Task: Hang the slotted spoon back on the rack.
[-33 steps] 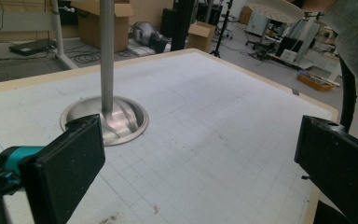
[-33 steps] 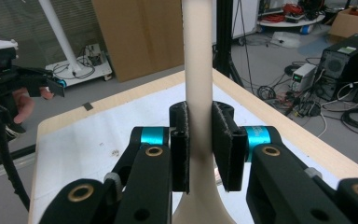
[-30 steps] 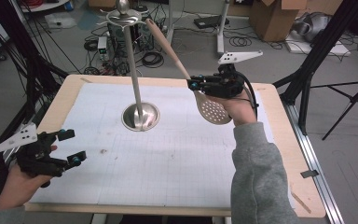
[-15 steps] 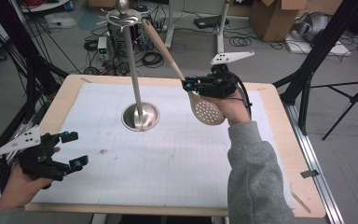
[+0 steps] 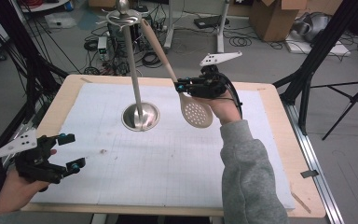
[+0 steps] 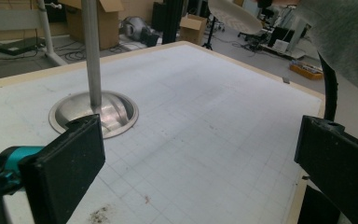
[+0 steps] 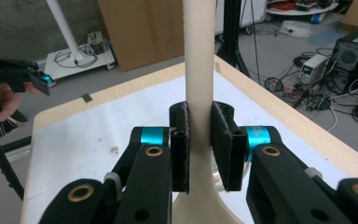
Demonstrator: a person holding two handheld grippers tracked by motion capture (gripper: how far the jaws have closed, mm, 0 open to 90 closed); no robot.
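Two grippers are at work over a wooden table [image 5: 279, 140] covered with a white gridded mat [image 5: 168, 158].

At about 8 o'clock in the high view, the left gripper [image 5: 70, 151] sits in the person's left hand [image 5: 16, 189] over the mat's near-left corner. Its jaws stand wide apart with nothing between them; the left gripper view shows the two black pads [image 6: 63, 170] far apart over bare mat, with a small dark smudge [image 6: 100, 214] on the mat near the nearer pad.

Toward 12 o'clock from the mat's middle stands a metal utensil stand [image 5: 133, 70]: a slim upright pole rising from a round, dished steel base [image 5: 141, 116] that rests on the mat. A knob and a ring of hooks top the pole.

At 1 o'clock, the right gripper [image 5: 182, 87] is held in the right hand [image 5: 223, 105], the grey sleeve [image 5: 249, 172] running down to the bottom edge. Its jaws are clamped on the neck of a cream slotted spoon [image 5: 196, 112], just above the bowl. The right gripper view shows the handle [image 7: 198, 60] pinched between both pads. The spoon hangs in the air, tilted: its perforated bowl lies low, just to the right of the stand's base and clear of it, while the handle slants up toward 11 o'clock, its end close beside the hooks at the pole's top. Whether it touches a hook cannot be told.
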